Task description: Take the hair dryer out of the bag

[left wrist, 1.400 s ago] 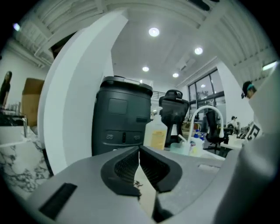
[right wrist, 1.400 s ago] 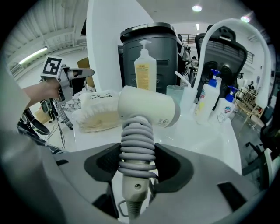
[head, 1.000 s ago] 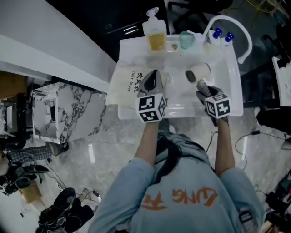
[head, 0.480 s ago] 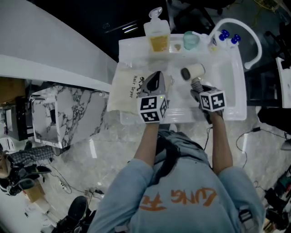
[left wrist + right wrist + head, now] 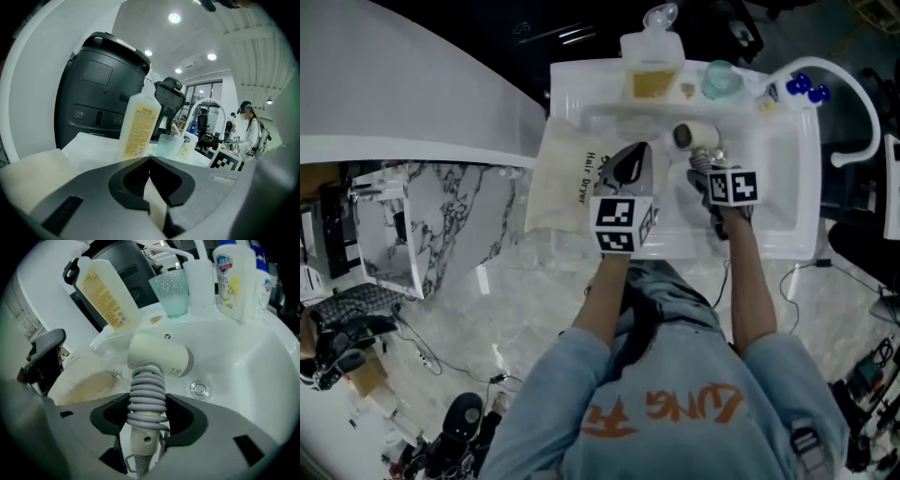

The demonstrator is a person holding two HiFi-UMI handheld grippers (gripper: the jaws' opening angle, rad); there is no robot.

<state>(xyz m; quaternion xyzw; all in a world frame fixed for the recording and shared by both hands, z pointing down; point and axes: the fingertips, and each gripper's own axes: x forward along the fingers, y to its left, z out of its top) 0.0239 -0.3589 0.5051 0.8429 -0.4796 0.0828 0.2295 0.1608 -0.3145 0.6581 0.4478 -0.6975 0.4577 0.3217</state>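
The step in hand, as I judge it, is to carry the white plastic hair dryer (image 5: 159, 357) clear of the cream cloth bag (image 5: 567, 183) and set it down. The dryer already looks fully outside the bag's mouth. To do this well, the right hand should hold firm on the wrapped handle, because the coils may slide over the plastic, and lower the heavy head gently. The left hand should hold the cloth back, so that no part of the cord catches in the opening.

The left gripper (image 5: 150, 161) has its 2 jaws closed together, with a thin strip of the bag's cloth pinched between them. The bag lies over the left rim of the white sink basin (image 5: 787, 178).

The right gripper (image 5: 147, 418) stands wide, yet its 2 jaws press from both sides on the dryer's handle, around which the grey coiled cord (image 5: 147, 394) is wound — so it grips the dryer. The dryer's head is over the basin, just beside the bag and near the round metal drain (image 5: 200, 389); whether it touches the basin I cannot tell.

Farther back, on the rim, stand a clear bottle of yellow soap (image 5: 652, 70) and a pale green cup (image 5: 722, 80).
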